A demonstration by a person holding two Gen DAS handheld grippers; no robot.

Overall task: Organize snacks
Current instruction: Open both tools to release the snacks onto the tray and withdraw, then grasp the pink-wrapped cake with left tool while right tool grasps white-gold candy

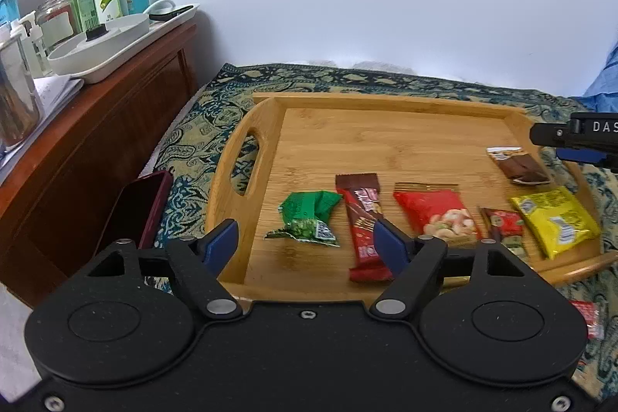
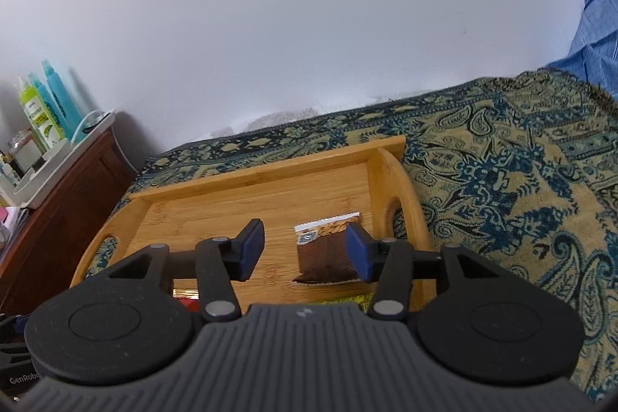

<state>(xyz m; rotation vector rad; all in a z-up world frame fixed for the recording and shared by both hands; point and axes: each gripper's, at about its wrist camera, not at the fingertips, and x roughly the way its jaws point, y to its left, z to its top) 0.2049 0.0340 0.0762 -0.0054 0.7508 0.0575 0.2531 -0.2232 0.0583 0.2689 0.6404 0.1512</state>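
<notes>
While both grippers hang over the bamboo tray (image 1: 266,126), each stands with its fingers apart and nothing clamped. The left gripper (image 1: 305,242) spreads its blue fingers (image 1: 222,242) above the near left of the tray, where a crumpled green packet (image 1: 307,219) lies flat beside a long red bar (image 1: 365,219). Further right along the near edge sit a red nut packet (image 1: 436,215), a small red packet (image 1: 502,222) and a yellow packet (image 1: 556,222). The right gripper (image 2: 305,250) frames a brown packet (image 2: 328,257) lying on the tray's right end, its pads not pressing it. A patterned cloth (image 2: 502,172) lies under the tray.
</notes>
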